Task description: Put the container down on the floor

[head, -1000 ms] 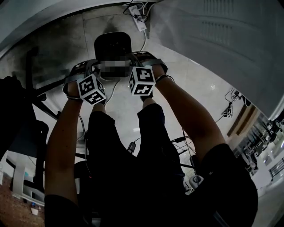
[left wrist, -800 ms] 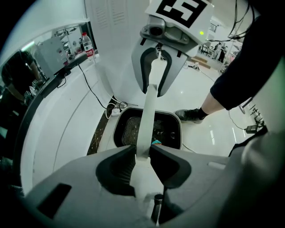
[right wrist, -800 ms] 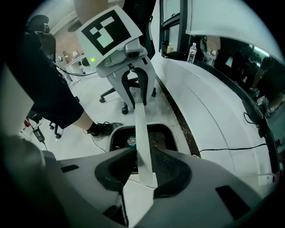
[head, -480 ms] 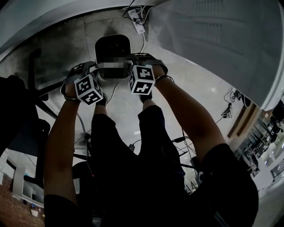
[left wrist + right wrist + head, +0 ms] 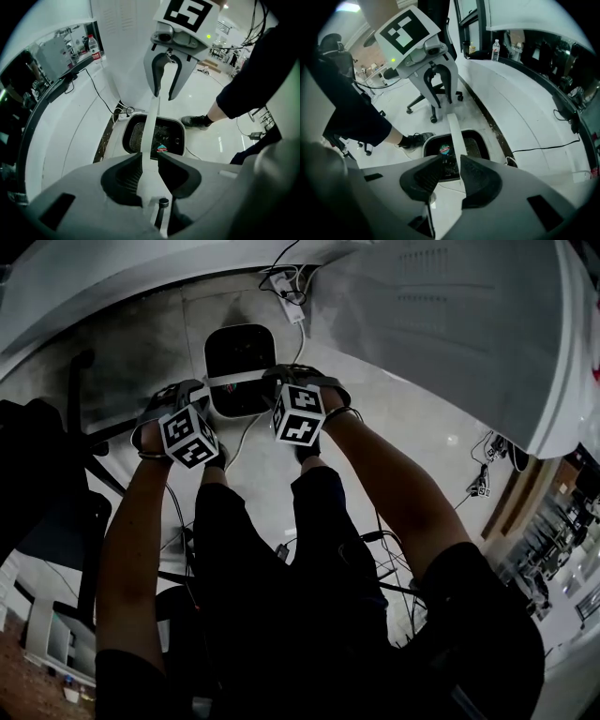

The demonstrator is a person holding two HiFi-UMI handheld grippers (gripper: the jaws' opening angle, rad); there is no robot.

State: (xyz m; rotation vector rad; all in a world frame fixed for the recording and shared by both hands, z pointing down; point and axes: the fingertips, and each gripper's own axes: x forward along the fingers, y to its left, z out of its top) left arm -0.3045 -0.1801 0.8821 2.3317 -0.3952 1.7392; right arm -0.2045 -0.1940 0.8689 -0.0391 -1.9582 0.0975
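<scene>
Two hand-held grippers share the load: the left hand-held gripper [image 5: 149, 159] and the right hand-held gripper [image 5: 452, 161] are each clamped narrow on the flat white strap handle [image 5: 151, 126], facing each other along its length. The white rounded-rectangular container with the dark inside [image 5: 239, 348] lies straight beneath both sets of jaws, low over the pale glossy floor [image 5: 403, 418], though I can't tell whether its base touches. Neither hand is nearer, so the lowering looks like a straight, level drop.
</scene>
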